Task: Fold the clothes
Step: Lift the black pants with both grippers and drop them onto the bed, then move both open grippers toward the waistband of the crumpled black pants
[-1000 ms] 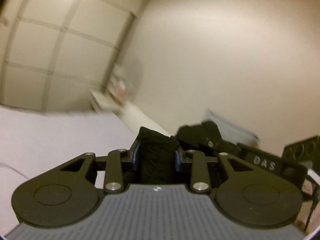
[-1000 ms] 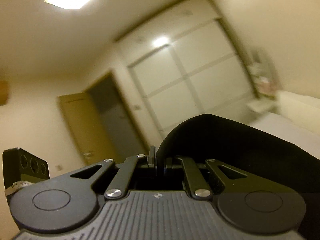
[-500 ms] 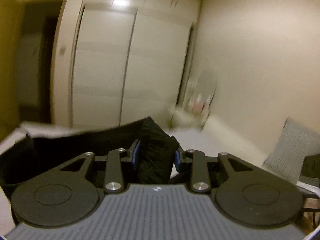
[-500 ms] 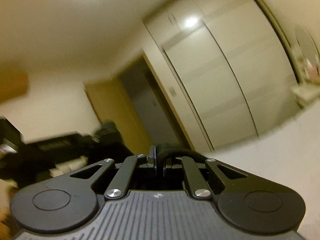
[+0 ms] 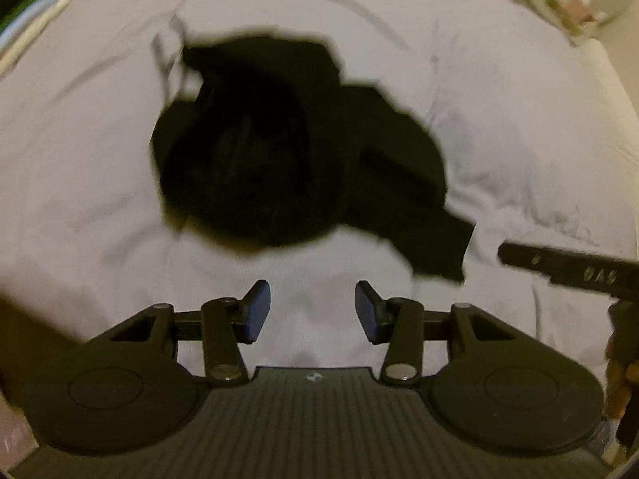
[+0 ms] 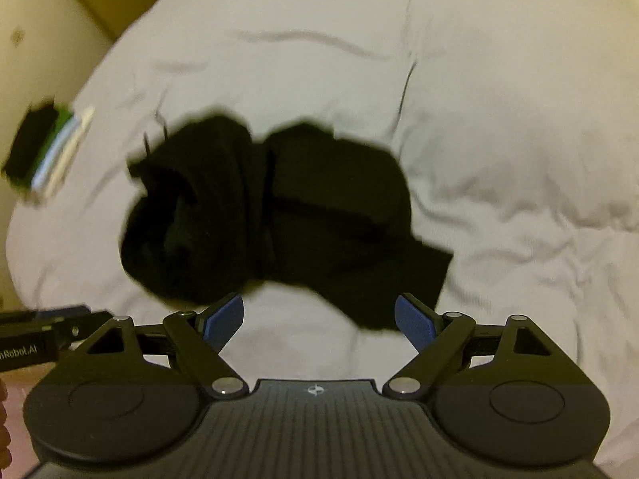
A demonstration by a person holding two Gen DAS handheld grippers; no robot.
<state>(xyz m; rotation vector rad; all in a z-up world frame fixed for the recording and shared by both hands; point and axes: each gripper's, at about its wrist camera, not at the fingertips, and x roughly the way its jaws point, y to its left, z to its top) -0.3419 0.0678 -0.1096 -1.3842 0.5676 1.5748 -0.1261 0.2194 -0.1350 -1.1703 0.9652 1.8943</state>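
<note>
1. The left gripper [image 5: 312, 306] points steeply down at the bed [image 5: 519, 99]. Its jaws are opening, with only white sheet showing between the blue pads; nothing is held.
2. The right gripper [image 6: 318, 319] also points down, jaws opening and wide apart. The near corner of the black garment [image 6: 271, 215] lies just beyond its right pad, not pinched.
3. The garment sits free on the bed just ahead of both grippers, in a crumpled heap: a bunched, rounded mass toward the left and a flatter flap trailing out to the right and toward the grippers. It is blurred, and its deep black hides seams and edges, so what kind of clothing it is cannot be told.
4. Likely trouble: with no hem or corner readable, a gripper may close on several layers at once, so that the heap lifts as a lump instead of spreading.
5. The sheet is soft and wrinkled; a low pinch could catch bedding along with the cloth.
6. A stack of folded items [image 6: 52, 151] lies well apart at the bed's far left edge; a wide sweep while spreading could disturb it.
</note>
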